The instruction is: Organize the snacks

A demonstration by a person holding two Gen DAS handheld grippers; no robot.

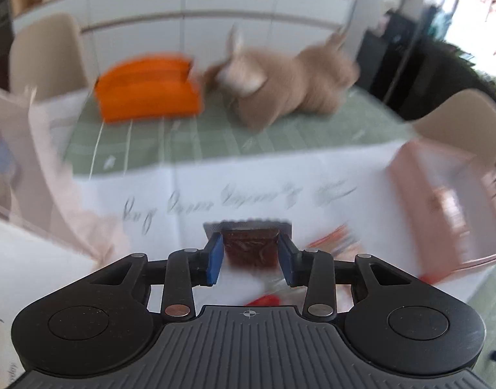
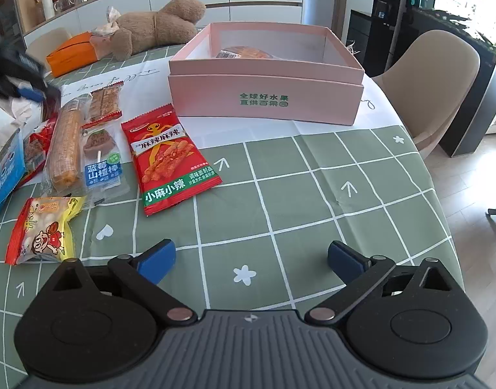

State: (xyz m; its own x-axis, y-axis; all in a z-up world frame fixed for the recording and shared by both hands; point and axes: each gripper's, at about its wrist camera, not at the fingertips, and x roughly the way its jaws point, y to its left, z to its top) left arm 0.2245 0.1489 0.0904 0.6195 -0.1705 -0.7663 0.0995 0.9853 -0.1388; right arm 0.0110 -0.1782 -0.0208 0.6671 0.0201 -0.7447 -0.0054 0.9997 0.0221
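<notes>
My left gripper [image 1: 250, 241] is shut on a dark brown snack packet [image 1: 249, 254], which is held off the table between the blue pads; the view is blurred. Over bare green tablecloth near the front edge, my right gripper [image 2: 251, 249] is open wide with nothing between its fingers. A pink box [image 2: 267, 97] stands ahead of it with one packet [image 2: 244, 53] inside. To the left lie a red spicy-strip pack [image 2: 170, 159], a wrapped corn cob [image 2: 66, 142], a blue hawthorn-stick pack [image 2: 102, 165], a biscuit bar [image 2: 105, 102] and a yellow-red packet [image 2: 43, 230].
A brown plush toy [image 2: 157, 26] and an orange tissue box [image 2: 73, 53] lie at the back of the table. A beige chair [image 2: 435, 81] stands at the right, past the table's edge. White paper [image 1: 248, 191] with writing lies under the left gripper.
</notes>
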